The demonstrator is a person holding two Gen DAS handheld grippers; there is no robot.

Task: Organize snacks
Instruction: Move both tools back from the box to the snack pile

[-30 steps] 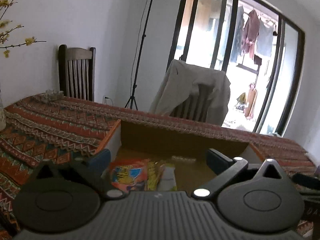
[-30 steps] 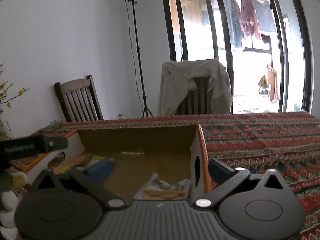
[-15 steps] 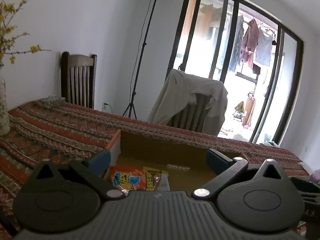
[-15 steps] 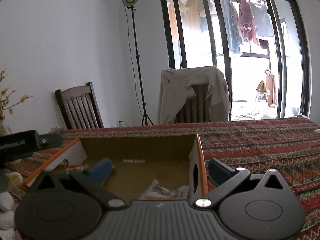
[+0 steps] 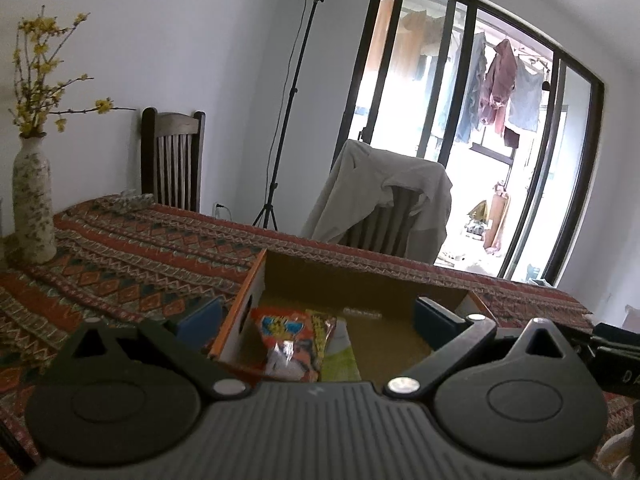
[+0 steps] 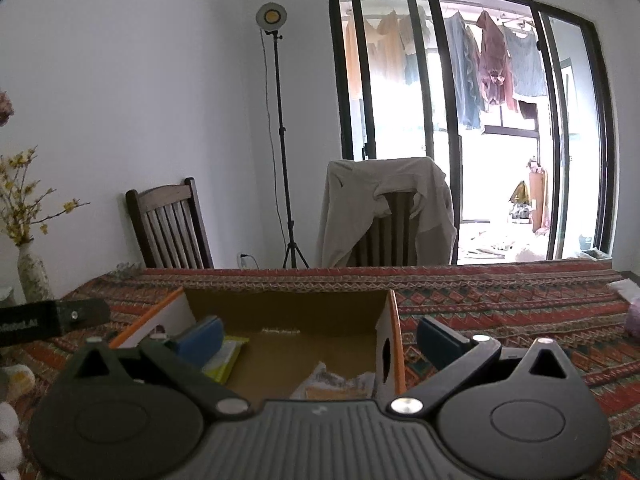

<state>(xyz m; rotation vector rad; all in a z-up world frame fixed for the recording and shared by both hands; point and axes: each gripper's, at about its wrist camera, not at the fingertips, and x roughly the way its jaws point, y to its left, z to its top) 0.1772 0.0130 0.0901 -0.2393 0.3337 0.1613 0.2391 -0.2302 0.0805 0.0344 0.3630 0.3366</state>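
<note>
left claw [image 5: 316,314] (wide) above box [image 5: 360,280]

The near ends of the snack packets [image 5: 294,344] lie hidden behind the left tongs' body. The packet printing is too blurred to read.

An open cardboard box [image 5: 360,280] with orange-edged white side walls sits on the table. Inside at its left lie a red-orange snack bag [image 5: 286,334] and a yellow-green packet [image 5: 340,354], flat; a crinkled pale wrapper [image 6: 336,386] lies at its right.
</note>
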